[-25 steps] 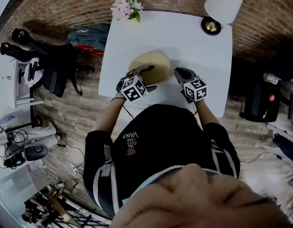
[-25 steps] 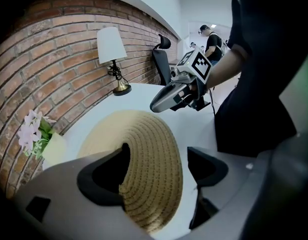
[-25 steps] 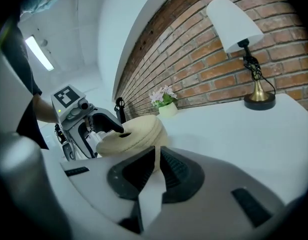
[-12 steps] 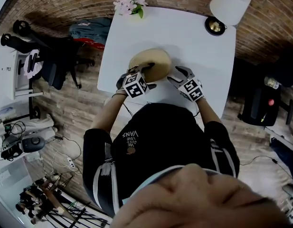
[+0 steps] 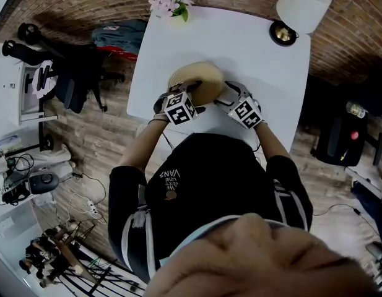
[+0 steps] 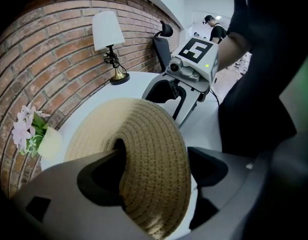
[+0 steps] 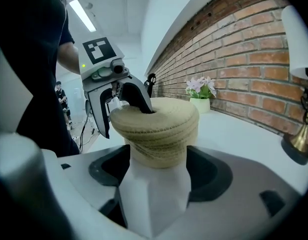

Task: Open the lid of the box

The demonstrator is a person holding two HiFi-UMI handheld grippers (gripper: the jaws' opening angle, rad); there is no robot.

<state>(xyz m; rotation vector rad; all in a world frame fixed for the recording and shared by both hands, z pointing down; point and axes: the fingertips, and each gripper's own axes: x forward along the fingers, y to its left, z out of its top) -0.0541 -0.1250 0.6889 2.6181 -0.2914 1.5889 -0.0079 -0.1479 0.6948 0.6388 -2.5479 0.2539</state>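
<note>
Brick paving is surrounding a white table that is filling the upper middle of the head view. A round woven box is sitting near the table's lower edge, at frame centre. Its woven lid is tilting up off the box. The left gripper is clamping that lid between its jaws. The right gripper has just been opening its jaws; they are standing wide, with the box's body between them, unpressed. A white lamp is standing at the upper right, pink flowers at the upper left.
</note>
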